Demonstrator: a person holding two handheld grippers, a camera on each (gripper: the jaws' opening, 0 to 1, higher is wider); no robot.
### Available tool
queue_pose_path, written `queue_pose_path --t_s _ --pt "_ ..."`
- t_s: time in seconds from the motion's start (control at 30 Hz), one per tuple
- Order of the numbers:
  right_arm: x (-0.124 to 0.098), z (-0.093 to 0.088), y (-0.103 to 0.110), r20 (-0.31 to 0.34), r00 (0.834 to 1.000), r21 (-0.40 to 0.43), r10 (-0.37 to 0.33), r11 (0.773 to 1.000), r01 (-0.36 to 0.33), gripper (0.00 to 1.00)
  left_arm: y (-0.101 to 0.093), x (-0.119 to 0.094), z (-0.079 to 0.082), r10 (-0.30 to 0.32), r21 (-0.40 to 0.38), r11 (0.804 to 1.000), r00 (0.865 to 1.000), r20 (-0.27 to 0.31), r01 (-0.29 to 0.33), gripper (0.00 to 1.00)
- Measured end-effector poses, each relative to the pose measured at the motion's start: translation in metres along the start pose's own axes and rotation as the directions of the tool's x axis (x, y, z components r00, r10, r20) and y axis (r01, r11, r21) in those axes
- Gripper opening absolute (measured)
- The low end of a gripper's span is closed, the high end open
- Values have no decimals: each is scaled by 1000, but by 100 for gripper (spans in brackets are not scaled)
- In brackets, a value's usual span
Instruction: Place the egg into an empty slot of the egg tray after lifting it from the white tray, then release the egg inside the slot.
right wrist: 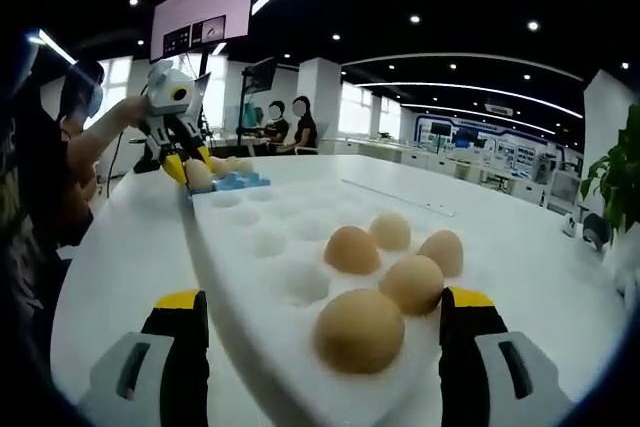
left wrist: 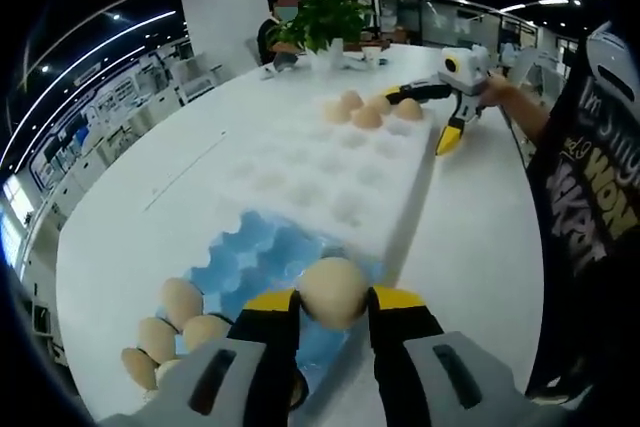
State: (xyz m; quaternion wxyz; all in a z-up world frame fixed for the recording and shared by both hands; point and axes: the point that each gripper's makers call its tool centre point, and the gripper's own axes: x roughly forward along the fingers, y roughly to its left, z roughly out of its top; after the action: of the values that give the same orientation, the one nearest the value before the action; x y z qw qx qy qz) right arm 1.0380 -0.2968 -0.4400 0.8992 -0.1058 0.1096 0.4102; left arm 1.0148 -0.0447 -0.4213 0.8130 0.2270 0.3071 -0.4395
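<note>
While left tongs (left wrist: 333, 299) clamped an egg (left wrist: 333, 290) over the blue tray (left wrist: 262, 257), right tongs (right wrist: 325, 309) stood apart, straddling the white tray (right wrist: 262, 247).

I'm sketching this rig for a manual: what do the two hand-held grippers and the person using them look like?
Each hand-held gripper has a light grey body, black jaws and yellow tips: the left hand-held gripper and the right hand-held gripper. Seen from across the table, each is a white-grey block. The person wears a black T-shirt with yellow and white lettering.
</note>
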Motion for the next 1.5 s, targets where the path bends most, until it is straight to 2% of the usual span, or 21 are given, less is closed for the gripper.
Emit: queue_pose_path --t_s 0.2,0.3,0.5,0.53,0.57,0.63,0.67,0.77,1.33,1.5 --pt "0 -1 0 1 1000 -6 0 1000 0 100 5 -6 -5 24 -8 1000 1000 -21 -24 27" --pt "0 -1 0 2 1000 -7 0 1000 0 100 11 -8 -12 52 9 999 997 -65 -51 27" --pt "0 -1 0 6 1000 -6 3 1000 -3 100 13 -5 -23 59 20 998 991 -123 -57 27" --pt "0 0 0 8 1000 -5 3 1000 -3 100 13 -5 -20 57 11 998 993 -108 -56 27" --pt "0 -1 0 8 1000 -6 3 1000 -3 100 15 -4 -21 66 23 998 991 -120 -63 27" --pt "0 -1 0 7 1000 -7 3 1000 -3 100 23 -7 -28 109 73 993 977 -184 -97 27" --pt "0 -1 0 8 1000 -7 3 1000 -3 100 18 -3 -26 83 51 996 981 -174 -75 27" --pt "0 -1 0 8 1000 -6 4 1000 -4 100 18 1 -22 70 57 997 983 -169 -61 27" --pt "-2 0 -1 16 1000 -5 7 1000 -7 100 18 0 -21 60 68 997 980 -188 -48 26" --pt "-2 0 -1 14 1000 -5 7 1000 -6 100 20 -3 -18 72 72 996 982 -172 -61 30"
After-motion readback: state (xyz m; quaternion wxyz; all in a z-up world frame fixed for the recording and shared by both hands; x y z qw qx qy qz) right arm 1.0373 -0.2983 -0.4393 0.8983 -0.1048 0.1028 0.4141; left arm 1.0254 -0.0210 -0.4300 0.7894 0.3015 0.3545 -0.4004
